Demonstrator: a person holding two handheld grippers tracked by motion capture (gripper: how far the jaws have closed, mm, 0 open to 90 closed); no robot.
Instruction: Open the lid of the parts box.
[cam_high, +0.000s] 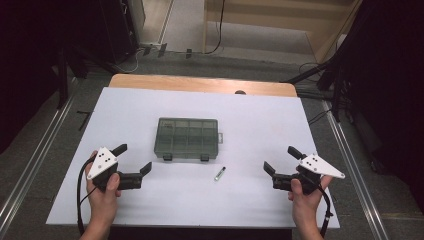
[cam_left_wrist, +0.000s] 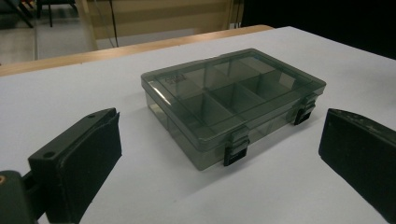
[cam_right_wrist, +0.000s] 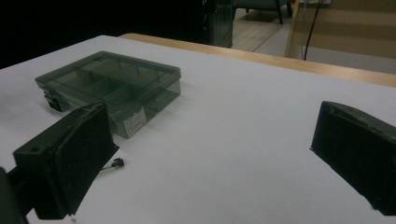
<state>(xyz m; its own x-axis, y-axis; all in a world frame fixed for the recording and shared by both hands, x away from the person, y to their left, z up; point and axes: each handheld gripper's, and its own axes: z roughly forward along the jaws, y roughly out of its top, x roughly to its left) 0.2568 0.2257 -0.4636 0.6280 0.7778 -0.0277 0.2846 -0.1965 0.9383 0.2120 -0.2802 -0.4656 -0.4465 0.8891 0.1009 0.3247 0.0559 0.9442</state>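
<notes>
A smoky transparent compartment box (cam_high: 187, 138) with its lid closed and two black latches on its near side lies at the middle of the white table; it also appears as the box (cam_left_wrist: 231, 100) and the box (cam_right_wrist: 112, 86). A small cylindrical part (cam_high: 220, 173) lies just right of and nearer than the box, partly hidden behind a jaw as the small part (cam_right_wrist: 112, 165). My left gripper (cam_high: 132, 159) hovers open to the box's near left, nothing between its jaws. My right gripper (cam_high: 281, 159) is open at the near right, empty too.
The white sheet covers a wooden table (cam_high: 200, 84) whose far edge shows. Metal rails (cam_high: 30, 160) run along both sides on the floor. Dark equipment and cables stand beyond the table.
</notes>
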